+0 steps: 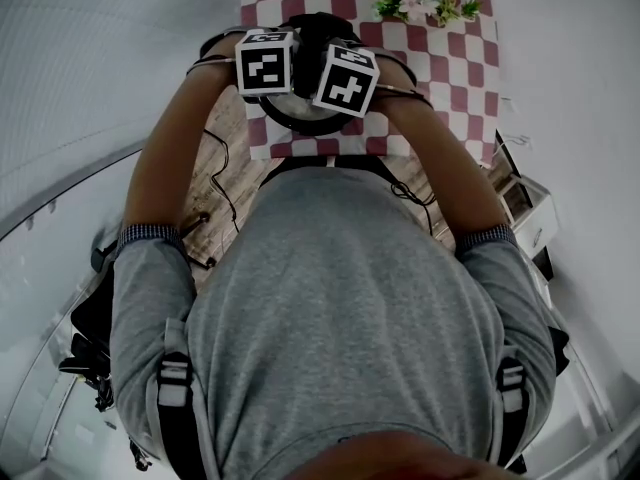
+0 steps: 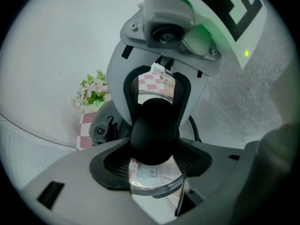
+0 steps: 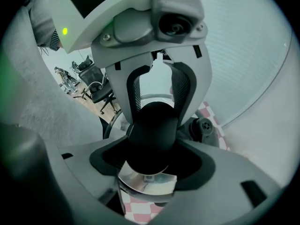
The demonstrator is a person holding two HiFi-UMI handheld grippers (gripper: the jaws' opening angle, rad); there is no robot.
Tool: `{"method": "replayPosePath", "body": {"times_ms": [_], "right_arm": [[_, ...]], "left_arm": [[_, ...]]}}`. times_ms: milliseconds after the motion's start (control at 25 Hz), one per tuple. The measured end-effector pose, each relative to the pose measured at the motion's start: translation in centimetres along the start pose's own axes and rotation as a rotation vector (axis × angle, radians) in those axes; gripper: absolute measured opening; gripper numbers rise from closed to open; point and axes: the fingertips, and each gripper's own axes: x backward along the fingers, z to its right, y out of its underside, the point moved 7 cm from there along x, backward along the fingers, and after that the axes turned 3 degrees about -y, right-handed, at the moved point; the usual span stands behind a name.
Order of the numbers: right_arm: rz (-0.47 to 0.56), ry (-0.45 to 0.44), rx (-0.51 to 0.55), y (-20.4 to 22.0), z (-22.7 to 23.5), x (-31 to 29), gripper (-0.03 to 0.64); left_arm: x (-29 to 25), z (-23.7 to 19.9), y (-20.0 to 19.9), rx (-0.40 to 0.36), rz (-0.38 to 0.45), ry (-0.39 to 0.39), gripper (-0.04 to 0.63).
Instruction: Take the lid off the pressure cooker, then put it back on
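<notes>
Both closed on one thing: left gripper (image 2: 154, 156) and right gripper (image 3: 152, 161) pinch the black lid knob (image 2: 154, 130) from opposite sides. The steel pressure cooker lid (image 3: 147, 184) is just below the fingertips.

Head view: directed steeply down over the person's torso (image 1: 350, 308). Gripper views: taken at close range from opposite sides, facing each other; the black lid knob (image 2: 154, 132) is shared by both.

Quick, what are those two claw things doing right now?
Left gripper: fingers closed on the black knob.
Right gripper: fingers closed on the same knob, from the opposite side.
</notes>
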Motion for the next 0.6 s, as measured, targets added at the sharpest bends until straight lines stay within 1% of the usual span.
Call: {"method": "replayPosePath", "body": {"times_ms": [280, 600], "right_arm": [[-0.015, -0.043, 0.100, 0.07, 0.23, 0.08, 0.311], [-0.044, -0.106, 0.259, -0.01, 0.59, 0.07, 0.313]], "left_arm": [[0.15, 0.12, -0.09, 0.095, 0.025, -0.043, 0.301], [0.41, 0.38, -0.18, 0.216, 0.032, -0.110, 0.301]]}}
